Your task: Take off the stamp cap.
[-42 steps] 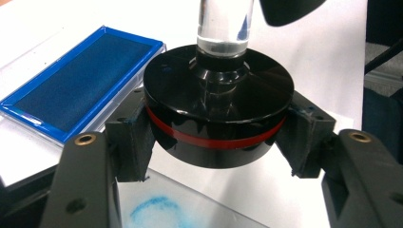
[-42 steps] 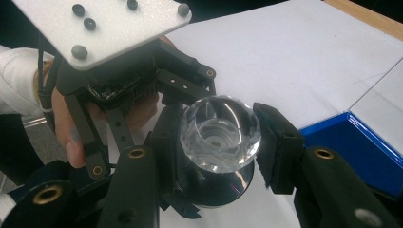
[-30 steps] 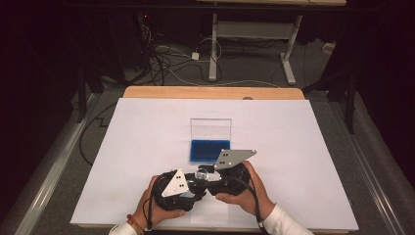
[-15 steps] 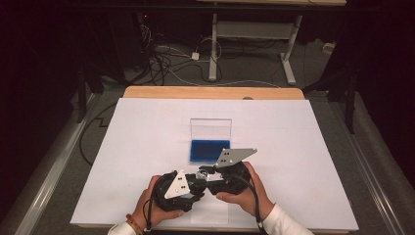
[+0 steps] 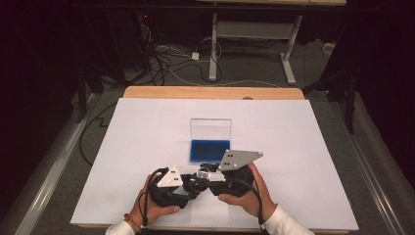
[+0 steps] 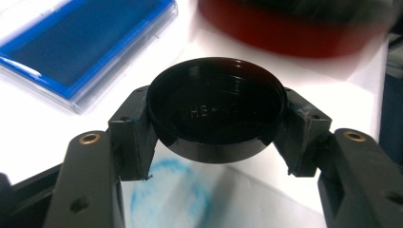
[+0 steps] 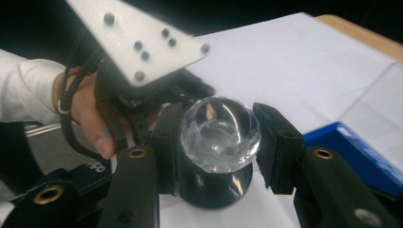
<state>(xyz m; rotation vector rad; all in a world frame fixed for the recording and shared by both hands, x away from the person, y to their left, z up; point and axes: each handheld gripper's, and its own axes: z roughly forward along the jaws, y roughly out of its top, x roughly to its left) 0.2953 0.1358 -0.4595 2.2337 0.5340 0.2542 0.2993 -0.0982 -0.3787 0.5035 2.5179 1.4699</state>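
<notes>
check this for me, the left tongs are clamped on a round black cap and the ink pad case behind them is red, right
Not quite: the ink pad case is blue, not red, as the left gripper view shows; the high view shows the same blue pad with its clear lid stood open. The rest holds: the left tongs are clamped on a round black cap, its hollow side up.

Bright overhead light falls on the white tabletop (image 5: 303, 147) in the high view, while the surrounding room sinks into near black. The picture is soft and slightly grainy. In the left gripper view the tabletop is blown out to glare, and a red object (image 6: 294, 28) at the far edge is smeared by blur. In the right gripper view highlights glint on a clear faceted knob (image 7: 221, 133); the near foreground is out of focus.
</notes>
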